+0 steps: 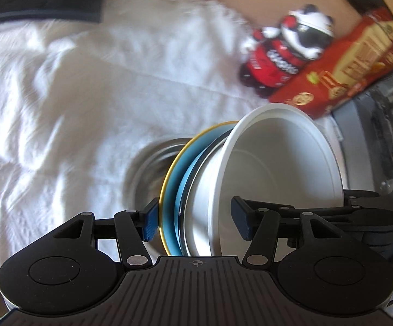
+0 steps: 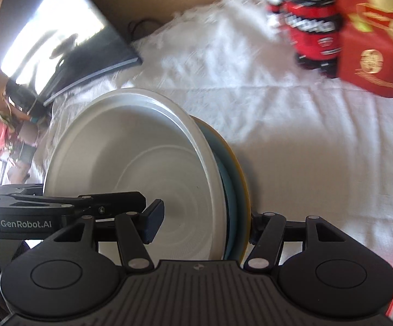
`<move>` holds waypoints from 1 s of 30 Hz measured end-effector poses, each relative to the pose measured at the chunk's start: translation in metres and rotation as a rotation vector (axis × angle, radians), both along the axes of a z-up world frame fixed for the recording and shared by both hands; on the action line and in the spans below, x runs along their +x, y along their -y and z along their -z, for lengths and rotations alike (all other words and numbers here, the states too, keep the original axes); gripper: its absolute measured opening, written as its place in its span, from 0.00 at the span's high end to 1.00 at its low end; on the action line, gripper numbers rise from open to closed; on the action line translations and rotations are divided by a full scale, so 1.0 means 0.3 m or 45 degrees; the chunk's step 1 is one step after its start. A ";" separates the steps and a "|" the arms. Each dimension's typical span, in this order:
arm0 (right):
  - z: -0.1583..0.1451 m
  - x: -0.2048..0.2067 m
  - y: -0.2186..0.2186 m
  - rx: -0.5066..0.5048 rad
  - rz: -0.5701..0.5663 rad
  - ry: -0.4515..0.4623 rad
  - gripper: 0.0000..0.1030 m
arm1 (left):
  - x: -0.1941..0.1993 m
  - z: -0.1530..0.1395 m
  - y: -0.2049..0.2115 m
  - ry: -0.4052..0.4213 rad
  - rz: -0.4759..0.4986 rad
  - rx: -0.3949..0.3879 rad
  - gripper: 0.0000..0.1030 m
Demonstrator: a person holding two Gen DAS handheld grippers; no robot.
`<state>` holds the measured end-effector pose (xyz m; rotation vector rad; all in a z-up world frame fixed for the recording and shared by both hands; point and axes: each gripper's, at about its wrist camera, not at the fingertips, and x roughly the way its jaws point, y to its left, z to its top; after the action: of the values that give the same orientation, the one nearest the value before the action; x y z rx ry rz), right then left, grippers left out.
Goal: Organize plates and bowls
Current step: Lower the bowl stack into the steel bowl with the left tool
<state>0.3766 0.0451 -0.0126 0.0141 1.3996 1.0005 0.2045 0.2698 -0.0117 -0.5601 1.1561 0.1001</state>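
A nested stack is held up on edge over the white cloth (image 1: pixel 60 108): a white bowl (image 1: pixel 278 168) innermost, a steel bowl (image 1: pixel 196 217) behind it, and a blue plate with a yellow rim (image 1: pixel 174 179) at the back. My left gripper (image 1: pixel 195 221) is shut on the stack, one pad against the plate's back and the other inside the white bowl. My right gripper (image 2: pixel 203 226) clamps the same stack from the opposite side, around the white bowl (image 2: pixel 142 168) and blue plate (image 2: pixel 234 190). A steel dish (image 1: pixel 147 168) lies on the cloth below.
A panda toy in a red outfit (image 1: pixel 286 49) and a red box (image 1: pixel 340 65) stand at the cloth's far right. A grey appliance (image 1: pixel 373 141) sits to the right. A dark flat board (image 2: pixel 68 43) lies at the cloth's far left corner.
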 end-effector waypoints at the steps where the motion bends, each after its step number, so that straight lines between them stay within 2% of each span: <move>1: 0.011 -0.009 -0.032 -0.008 -0.016 -0.006 0.41 | -0.006 0.019 -0.023 -0.010 -0.017 -0.006 0.42; 7: 0.104 -0.048 -0.158 -0.081 -0.065 -0.064 0.44 | -0.014 0.139 -0.105 -0.080 -0.063 -0.049 0.43; 14: 0.193 -0.058 -0.190 -0.148 -0.066 -0.123 0.44 | 0.015 0.206 -0.108 -0.117 -0.015 -0.042 0.44; 19: 0.217 -0.056 -0.190 -0.197 -0.051 -0.078 0.40 | 0.031 0.195 -0.095 -0.079 0.035 0.005 0.48; 26: 0.212 -0.032 -0.159 -0.196 -0.005 -0.048 0.40 | 0.035 0.184 -0.104 -0.042 0.046 -0.040 0.56; 30: 0.217 -0.029 -0.162 -0.182 0.007 -0.058 0.39 | 0.049 0.182 -0.093 -0.042 0.065 -0.009 0.58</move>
<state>0.3679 0.0935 -0.0777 -0.0656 1.5092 0.8986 0.2191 0.2977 -0.0663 -0.5365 1.2026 0.0616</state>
